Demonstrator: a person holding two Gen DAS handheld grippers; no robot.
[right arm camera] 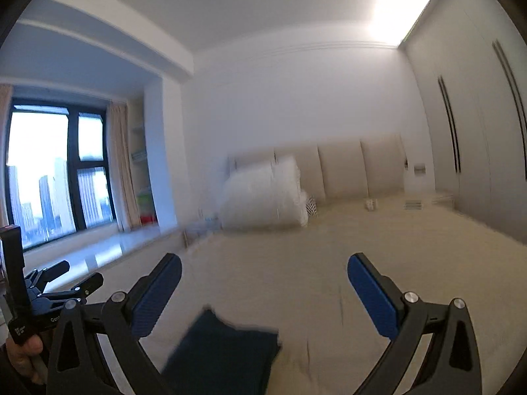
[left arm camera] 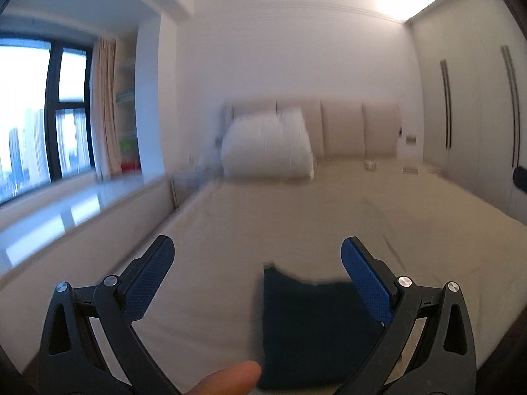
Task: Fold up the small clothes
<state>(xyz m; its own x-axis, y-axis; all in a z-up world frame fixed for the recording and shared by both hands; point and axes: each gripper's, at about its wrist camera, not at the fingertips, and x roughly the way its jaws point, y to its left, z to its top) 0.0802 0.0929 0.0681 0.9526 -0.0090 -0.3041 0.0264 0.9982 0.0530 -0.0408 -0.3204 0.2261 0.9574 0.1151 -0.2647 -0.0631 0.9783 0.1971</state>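
Fingertip [left arm camera: 230, 377] nearest. Left gripper [left arm camera: 257, 256] and right gripper [right arm camera: 265, 271] both gape wide, holding nothing. Dark blue folded garment [left arm camera: 316, 332] lies near on the bed [left arm camera: 296, 210]. We judge: check edges square, press flat

Black-framed tool [left arm camera: 258, 250], blue textured pads [left arm camera: 365, 283], silver screws.

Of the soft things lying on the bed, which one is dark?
The folded navy cloth on the near part of the bed, below the open fingers. The other, the bulky bedding by the headboard, is white.
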